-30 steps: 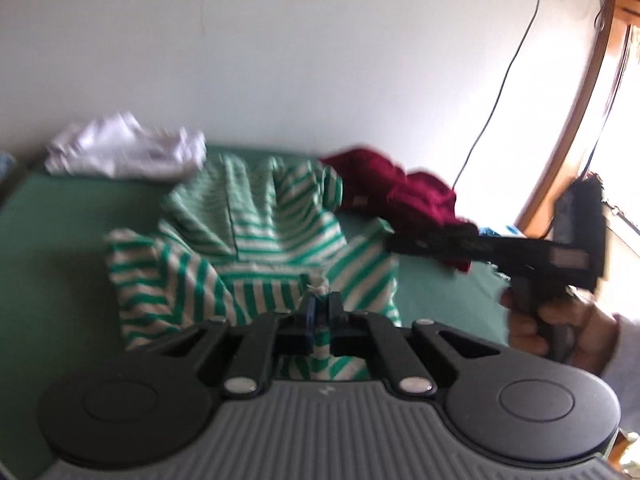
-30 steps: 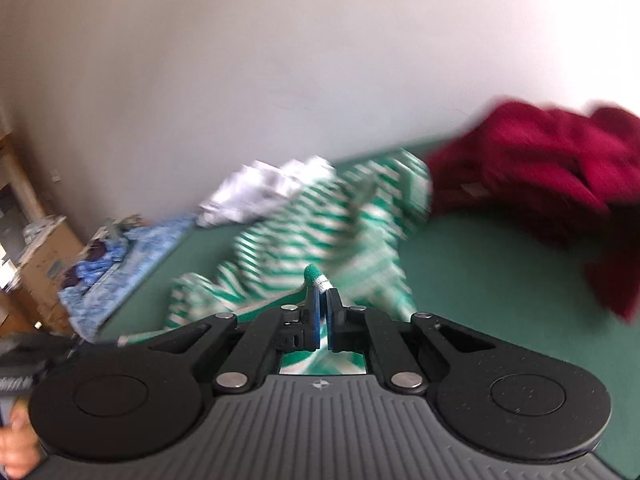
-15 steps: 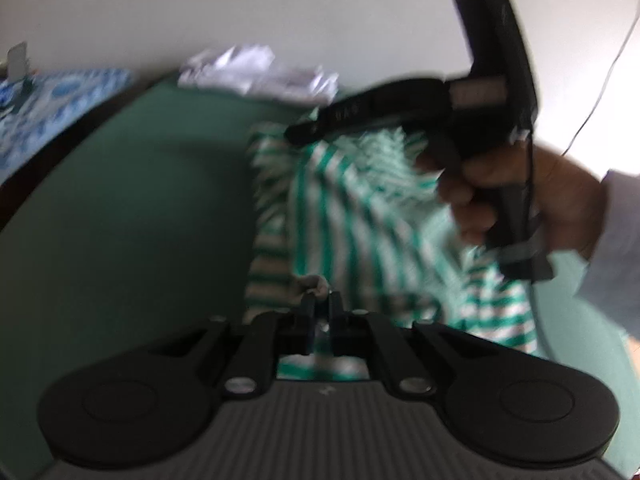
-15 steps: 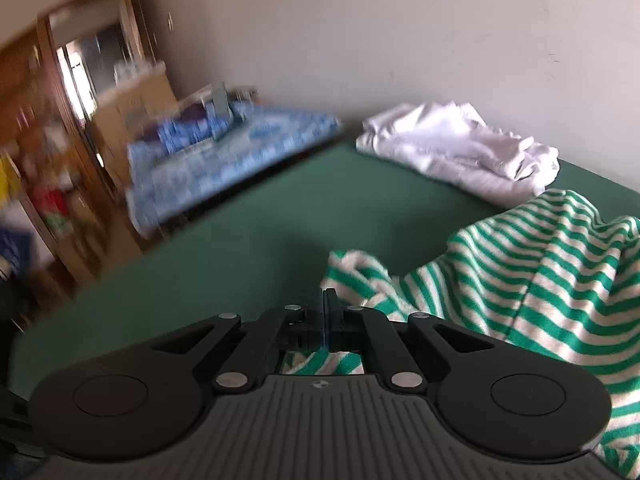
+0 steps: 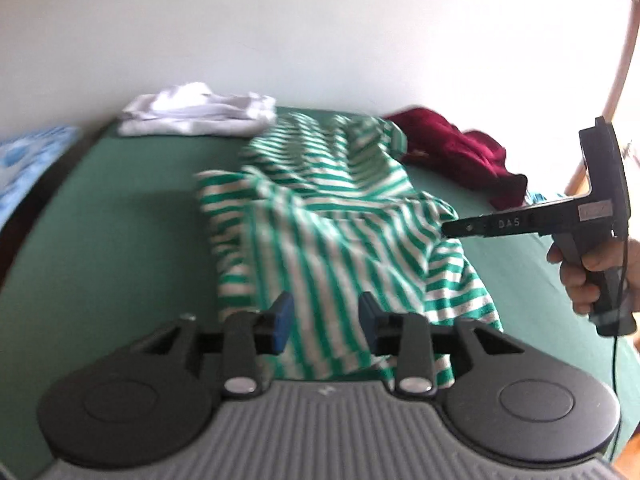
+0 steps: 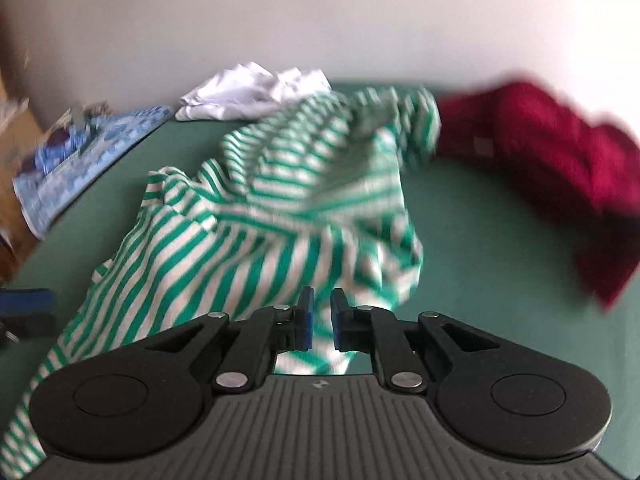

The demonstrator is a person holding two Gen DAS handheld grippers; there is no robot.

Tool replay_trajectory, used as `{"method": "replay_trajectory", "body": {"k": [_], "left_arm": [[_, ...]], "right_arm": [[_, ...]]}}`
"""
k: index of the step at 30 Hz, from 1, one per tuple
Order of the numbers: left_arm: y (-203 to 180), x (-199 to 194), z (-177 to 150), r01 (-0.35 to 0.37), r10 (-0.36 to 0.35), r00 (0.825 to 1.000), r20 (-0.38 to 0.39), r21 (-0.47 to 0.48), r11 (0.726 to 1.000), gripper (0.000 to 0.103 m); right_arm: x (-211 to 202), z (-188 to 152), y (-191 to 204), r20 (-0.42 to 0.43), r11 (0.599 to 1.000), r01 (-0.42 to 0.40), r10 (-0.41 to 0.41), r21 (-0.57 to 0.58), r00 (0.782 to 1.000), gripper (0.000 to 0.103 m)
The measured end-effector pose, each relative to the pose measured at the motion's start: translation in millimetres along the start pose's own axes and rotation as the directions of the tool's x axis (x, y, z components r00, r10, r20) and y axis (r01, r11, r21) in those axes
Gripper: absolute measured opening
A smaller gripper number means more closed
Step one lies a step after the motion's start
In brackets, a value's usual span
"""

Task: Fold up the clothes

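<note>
While both grippers hang low over the near hem, the green-and-white striped shirt (image 5: 320, 216) lies rumpled down the middle of the green table (image 5: 120, 240), collar end toward the wall, near edge under the tools.

Left gripper (image 5: 323, 318): jaws opening, blue pads well apart. Striped cloth lies beneath the gap; pads do not press it.

Right gripper (image 6: 321, 320): jaws opening too, but only a narrow slit so far. Cloth shows through the slit; I see no pinch on it. In the left wrist view the same tool sits at the shirt's right edge, a hand (image 5: 592, 272) on its handle.

Neighbours: red garment (image 6: 560, 160) touching or just beside the shirt's far right corner; white clothes (image 5: 200, 114) at the far left near the wall; blue patterned cloth (image 6: 80, 152) off the table's left side.

Judgement: shirt looks set down for flattening, no fold made yet.

Risks:
- Body is bunched in ridges. Folding over them would lock creases in and skew the fold line.
- A regrip through a ridge could catch two layers and drag the lower one along.
- Pulling the far end outward may snag the red garment, since they sit so close.
- Uneven pulls by the two hands would twist the hem.
- Both views are blurred; edge positions uncertain.
</note>
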State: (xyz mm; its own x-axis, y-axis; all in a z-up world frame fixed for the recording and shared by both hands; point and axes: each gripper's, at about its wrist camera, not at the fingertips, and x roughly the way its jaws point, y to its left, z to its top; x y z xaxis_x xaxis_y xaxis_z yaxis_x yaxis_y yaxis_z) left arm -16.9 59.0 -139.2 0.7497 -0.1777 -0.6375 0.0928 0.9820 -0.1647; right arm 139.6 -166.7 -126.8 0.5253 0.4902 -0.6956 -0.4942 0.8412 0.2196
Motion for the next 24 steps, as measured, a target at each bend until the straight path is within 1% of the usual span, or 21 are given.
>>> {"method": "replay_trajectory", "body": {"k": [2, 4, 5, 9, 10, 11, 12, 14, 15, 18, 19, 20, 21, 24], "left_arm": [[-1, 20, -3, -0.020, 0.022, 0.998, -0.050, 0.043, 0.999, 0.033], [4, 33, -10, -0.062, 0.067, 0.994, -0.083, 0.060, 0.996, 0.036], [8, 34, -12, -0.068, 0.072, 0.995, -0.075, 0.062, 0.996, 0.038], [8, 29, -15, -0.081, 0.088, 0.994, -0.072, 0.099, 0.992, 0.038], [7, 26, -15, -0.086, 0.093, 0.994, -0.065, 0.103, 0.991, 0.037], [5, 23, -14, -0.088, 0.094, 0.994, -0.055, 0.103, 0.991, 0.034], [3, 19, -13, -0.090, 0.095, 0.994, -0.045, 0.104, 0.991, 0.031], [3, 14, -12, -0.107, 0.109, 0.994, -0.014, 0.110, 0.988, 0.031], [3, 13, -11, -0.116, 0.117, 0.993, -0.005, 0.113, 0.987, 0.031], [3, 20, -1, -0.119, 0.119, 0.993, 0.004, 0.117, 0.986, 0.030], [2, 25, 4, -0.115, 0.115, 0.993, 0.009, 0.122, 0.986, 0.030], [1, 30, 10, -0.112, 0.111, 0.994, 0.014, 0.126, 0.986, 0.032], [0, 37, 15, -0.115, 0.114, 0.993, 0.016, 0.132, 0.984, 0.035], [3, 64, 26, -0.164, 0.167, 0.986, -0.008, 0.147, 0.975, 0.034]], "right_arm": [[13, 1, -7, -0.006, 0.999, 0.007, -0.007, 0.050, 1.000, 0.008], [28, 12, -14, 0.019, 0.997, 0.043, -0.045, 0.062, 0.999, 0.001], [36, 19, -18, 0.034, 0.996, 0.057, -0.060, 0.065, 0.998, 0.000], [56, 38, -25, 0.073, 0.996, 0.057, -0.062, 0.071, 0.995, 0.001], [52, 40, -24, 0.084, 0.995, 0.070, -0.075, 0.065, 0.994, 0.004], [42, 38, -23, 0.100, 0.996, 0.068, -0.074, 0.061, 0.992, 0.010], [29, 34, -21, 0.103, 0.998, 0.045, -0.051, 0.053, 0.993, 0.010], [5, 25, -18, 0.108, 0.999, 0.000, -0.005, 0.038, 0.994, 0.010], [-3, 20, -16, 0.099, 1.000, -0.011, 0.008, 0.026, 0.995, 0.010], [-1, -2, -6, 0.003, 0.999, 0.016, -0.016, -0.034, 1.000, 0.010], [2, -7, -4, -0.016, 0.999, 0.027, -0.027, -0.047, 1.000, 0.010], [9, -6, -6, -0.012, 0.998, 0.042, -0.043, -0.043, 0.999, 0.005], [17, -3, -8, -0.009, 0.998, 0.055, -0.055, -0.036, 0.998, 0.004], [45, 20, -17, 0.005, 0.996, 0.093, -0.093, 0.009, 0.996, 0.003]]}}
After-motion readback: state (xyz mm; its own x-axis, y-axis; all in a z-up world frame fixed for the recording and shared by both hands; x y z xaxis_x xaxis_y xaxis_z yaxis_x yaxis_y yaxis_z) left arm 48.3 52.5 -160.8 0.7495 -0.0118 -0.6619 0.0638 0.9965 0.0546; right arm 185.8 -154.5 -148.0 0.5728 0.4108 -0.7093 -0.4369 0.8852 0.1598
